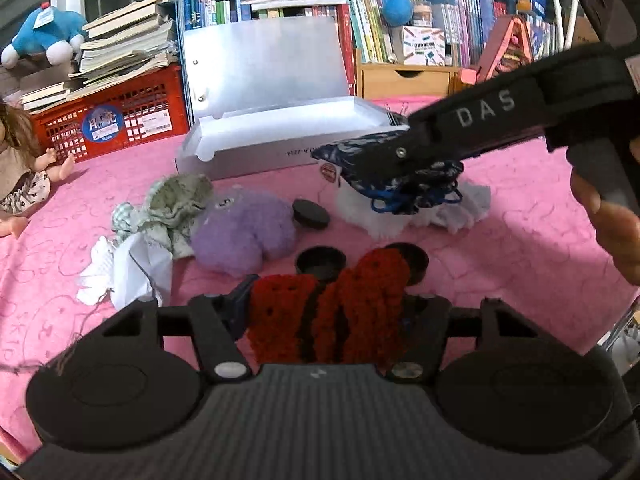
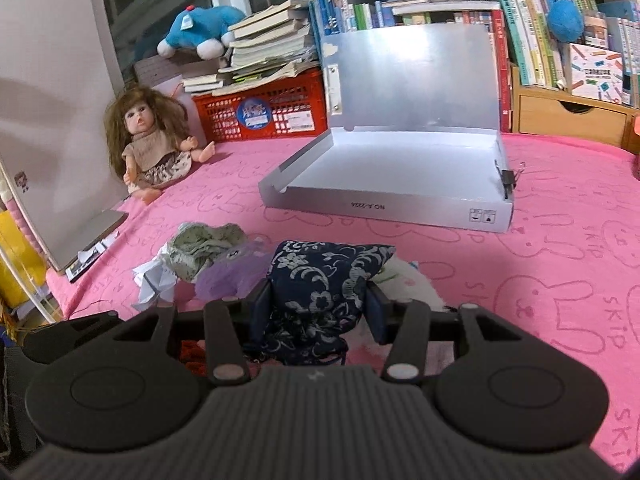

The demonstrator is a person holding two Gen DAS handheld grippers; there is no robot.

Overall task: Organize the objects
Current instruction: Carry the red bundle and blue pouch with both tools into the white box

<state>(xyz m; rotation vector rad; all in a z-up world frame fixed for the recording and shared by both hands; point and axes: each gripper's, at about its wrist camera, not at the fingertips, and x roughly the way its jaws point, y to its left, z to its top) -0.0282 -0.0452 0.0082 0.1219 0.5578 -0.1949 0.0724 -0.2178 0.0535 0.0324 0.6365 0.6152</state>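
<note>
Pink cover: spread beneath all items. Grey box: lid raised, set at rear. Navy floral pouch: clamped between the right gripper fingers, raised above the cover, angled downward before the box. Red knitted piece: pinched by the left gripper, half-open, tilted downward.
</note>
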